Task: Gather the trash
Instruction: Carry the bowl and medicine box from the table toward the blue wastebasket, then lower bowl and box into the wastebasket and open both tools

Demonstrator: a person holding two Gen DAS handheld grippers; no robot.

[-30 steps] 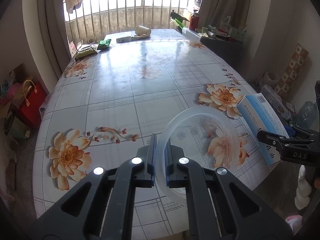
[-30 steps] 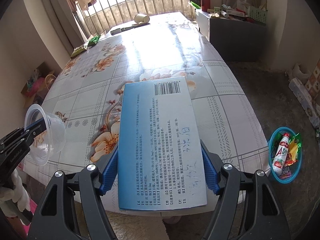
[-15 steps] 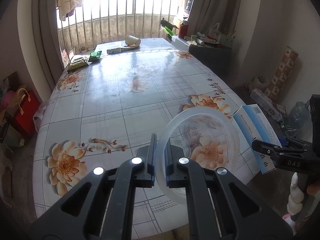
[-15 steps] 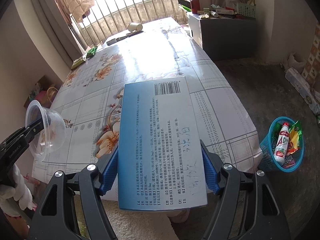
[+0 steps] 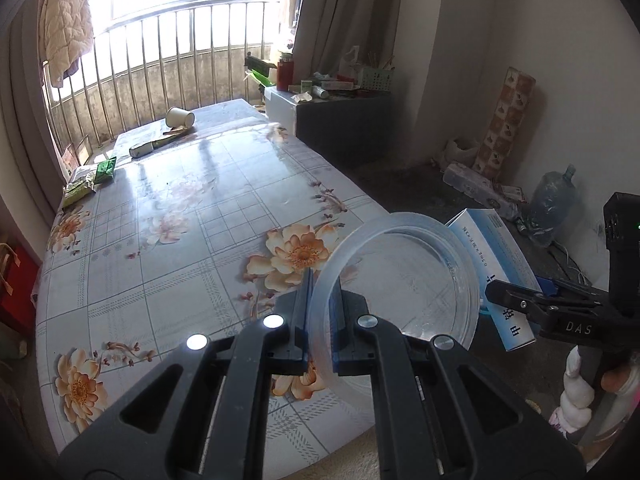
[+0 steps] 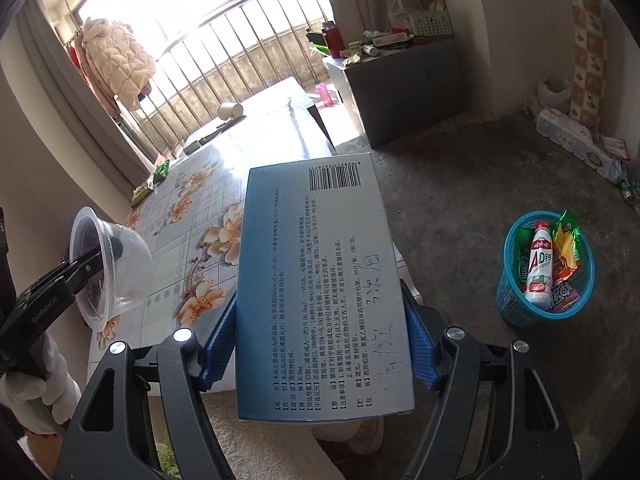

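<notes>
Grippers both grip trash: left gripper [image 5: 320, 320] clamps a clear plastic bowl [image 5: 404, 276] by its rim; right gripper [image 6: 320, 344] clasps a blue box [image 6: 320, 288], with a blue basket [image 6: 508, 304] off to its right.

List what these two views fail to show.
- Basket bottom, right wrist view: hidden under the bottle and wrappers.
- Medicine box, left wrist view: partly behind the clear plastic bowl.
- Far green packets, left wrist view: print too small.
</notes>
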